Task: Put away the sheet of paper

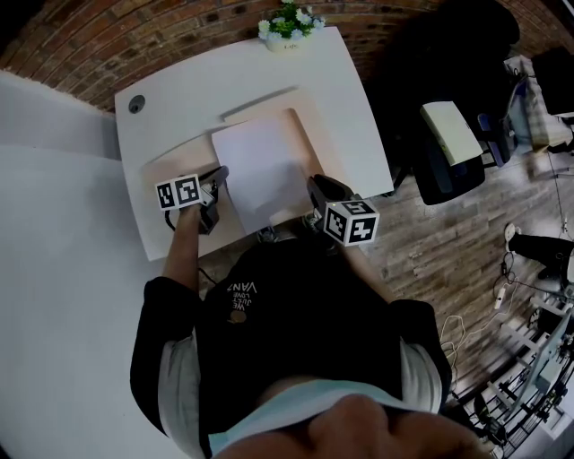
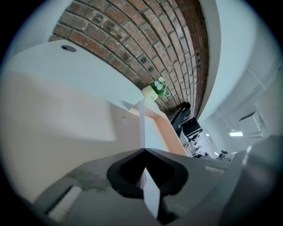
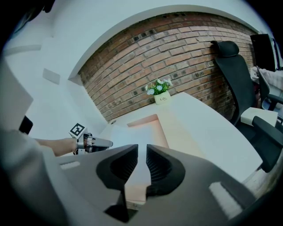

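The left gripper (image 1: pixel 221 174) is closed tight on the sheet of paper (image 1: pixel 265 166). In the left gripper view its jaws meet on the paper's edge, and the sheet (image 2: pixel 142 128) runs edge-on between them and away toward the far side of the desk. The person's bare forearm (image 1: pixel 184 242) leads back from this gripper to the near left.

The right gripper (image 1: pixel 312 183) sits at the sheet's near right corner. In the right gripper view its jaws (image 3: pixel 142 150) stand a little apart with nothing pinched between them. Only the sheet (image 3: pixel 126 134) and the mat below show through the gap.

The sheet lies across a peach desk mat (image 1: pixel 300 134), covering its middle, with bare mat showing to its left and right. The mat rests on a white desk (image 1: pixel 224 81), whose near edge is beside the person's dark shirt (image 1: pixel 296 323).

At the far edge of the desk stands a small potted plant (image 1: pixel 289 25) with white flowers, against a brick wall (image 1: pixel 134 36). A round cable hole (image 1: pixel 136 104) is at the desk's far left corner. A black office chair (image 3: pixel 230 70) stands to the right of the desk.
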Motion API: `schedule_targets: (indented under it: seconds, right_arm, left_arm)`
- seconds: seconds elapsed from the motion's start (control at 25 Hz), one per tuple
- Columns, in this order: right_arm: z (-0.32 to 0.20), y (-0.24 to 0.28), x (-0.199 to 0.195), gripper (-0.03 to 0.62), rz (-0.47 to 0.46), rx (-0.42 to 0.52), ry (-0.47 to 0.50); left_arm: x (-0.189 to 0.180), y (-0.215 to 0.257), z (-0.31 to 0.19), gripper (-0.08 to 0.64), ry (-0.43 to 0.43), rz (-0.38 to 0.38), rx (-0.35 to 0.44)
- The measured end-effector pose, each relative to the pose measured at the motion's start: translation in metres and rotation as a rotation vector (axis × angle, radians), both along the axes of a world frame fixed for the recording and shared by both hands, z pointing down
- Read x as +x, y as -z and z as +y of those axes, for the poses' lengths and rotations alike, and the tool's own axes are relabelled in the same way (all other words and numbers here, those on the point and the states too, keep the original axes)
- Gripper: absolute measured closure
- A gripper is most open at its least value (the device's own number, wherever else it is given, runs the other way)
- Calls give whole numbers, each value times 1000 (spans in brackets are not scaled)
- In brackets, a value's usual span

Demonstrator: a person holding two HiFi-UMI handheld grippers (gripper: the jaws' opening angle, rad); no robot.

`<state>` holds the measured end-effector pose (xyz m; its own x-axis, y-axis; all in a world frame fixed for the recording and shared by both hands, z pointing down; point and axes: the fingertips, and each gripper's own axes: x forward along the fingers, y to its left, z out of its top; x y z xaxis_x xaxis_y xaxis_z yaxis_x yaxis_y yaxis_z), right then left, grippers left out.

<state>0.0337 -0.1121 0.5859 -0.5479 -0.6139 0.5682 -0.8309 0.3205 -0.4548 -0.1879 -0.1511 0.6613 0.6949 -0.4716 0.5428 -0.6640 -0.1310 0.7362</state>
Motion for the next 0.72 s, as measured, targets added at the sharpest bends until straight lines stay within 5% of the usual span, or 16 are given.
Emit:
schedule_targets:
  seconds: [0.72]
  right_arm:
    - [-5,2,22,535,-9,-1,-15]
  left_arm:
    - [25,-6,-10,558,43,30,-32]
